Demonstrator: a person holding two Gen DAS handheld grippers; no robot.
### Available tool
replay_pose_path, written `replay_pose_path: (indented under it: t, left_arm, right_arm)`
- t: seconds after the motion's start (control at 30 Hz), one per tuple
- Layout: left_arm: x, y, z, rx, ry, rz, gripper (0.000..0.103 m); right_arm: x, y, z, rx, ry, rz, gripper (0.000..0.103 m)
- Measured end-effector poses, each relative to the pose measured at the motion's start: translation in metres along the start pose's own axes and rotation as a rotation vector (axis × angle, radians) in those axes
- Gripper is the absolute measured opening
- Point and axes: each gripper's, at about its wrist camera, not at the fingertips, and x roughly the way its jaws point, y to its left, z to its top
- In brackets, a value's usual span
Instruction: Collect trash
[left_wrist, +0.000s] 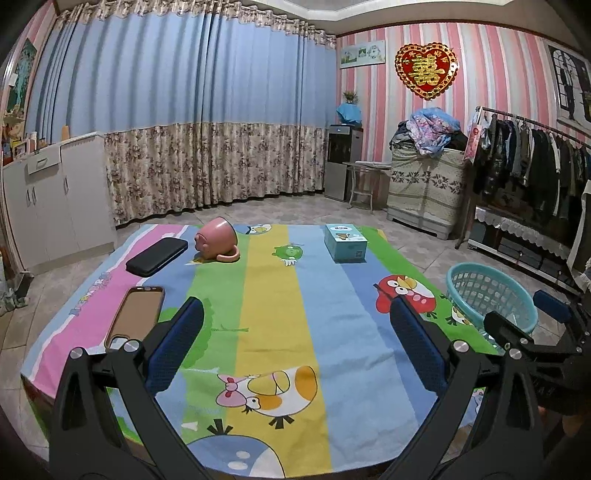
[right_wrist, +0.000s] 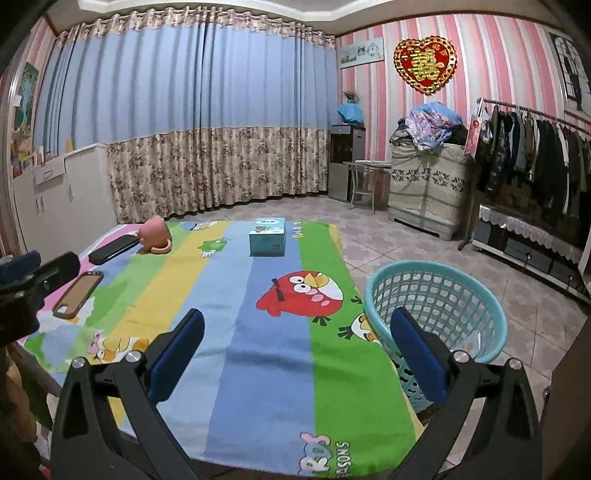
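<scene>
Trash is hard to spot, tbh: the only likely bit is some pale paper-ish stuff at the bottom of the basket (right_wrist: 436, 306), and I can't tell what it really is. That basket is teal plastic, round, with a lattice wall, standing on the tiled floor just off the table's right edge.

Table is covered with a cloth (left_wrist: 266, 295) in bright stripes (pink, green, yellow, blue) with cartoon birds printed on it, looks soft and a bit wrinkled. Sitting on it: a pink mug (left_wrist: 218, 240) tipped on its side at the far end, a black case (left_wrist: 157, 256) lying flat just left of it, a phone (left_wrist: 136, 316) face up nearer on the left, and a small light-blue box (left_wrist: 345, 242) upright at the far right.

Room has pink striped walls, blue curtains with a floral bottom band, a white cabinet on the left, a clothes rack on the right and a red heart ornament on the wall.

Left gripper (left_wrist: 295, 317) is spread wide over the cloth, nothing between its blue textured pads, touching nothing. Right gripper (right_wrist: 297, 326) is the same, wide and empty, with its right finger in front of the basket.
</scene>
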Motion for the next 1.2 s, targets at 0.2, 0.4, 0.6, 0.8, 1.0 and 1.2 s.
replay_pose_path:
  t: [0.2, 0.4, 0.6, 0.8, 1.0, 1.2]
  left_arm:
    - [-0.003, -0.006, -0.009, 0.009, 0.003, -0.005, 0.098]
    - [-0.005, -0.013, -0.013, 0.034, 0.0, 0.004, 0.098]
    - [-0.006, -0.019, -0.015, 0.054, -0.002, -0.005, 0.098]
    - [-0.009, -0.013, -0.013, 0.038, -0.017, -0.009, 0.098]
    - [-0.012, -0.012, -0.013, 0.032, -0.027, -0.005, 0.098]
    - [-0.015, -0.016, -0.013, 0.041, -0.041, -0.003, 0.098]
  right_arm:
    - [-0.005, 0.001, -0.002, 0.006, -0.014, 0.015, 0.098]
    - [-0.004, -0.005, -0.003, 0.025, -0.014, 0.01, 0.098]
    - [-0.002, -0.006, -0.004, 0.032, -0.015, 0.003, 0.098]
    - [-0.002, -0.007, -0.005, 0.027, -0.018, -0.003, 0.098]
    - [-0.001, -0.006, -0.005, 0.026, -0.018, -0.003, 0.098]
    - [-0.002, -0.006, -0.005, 0.028, -0.02, -0.003, 0.098]
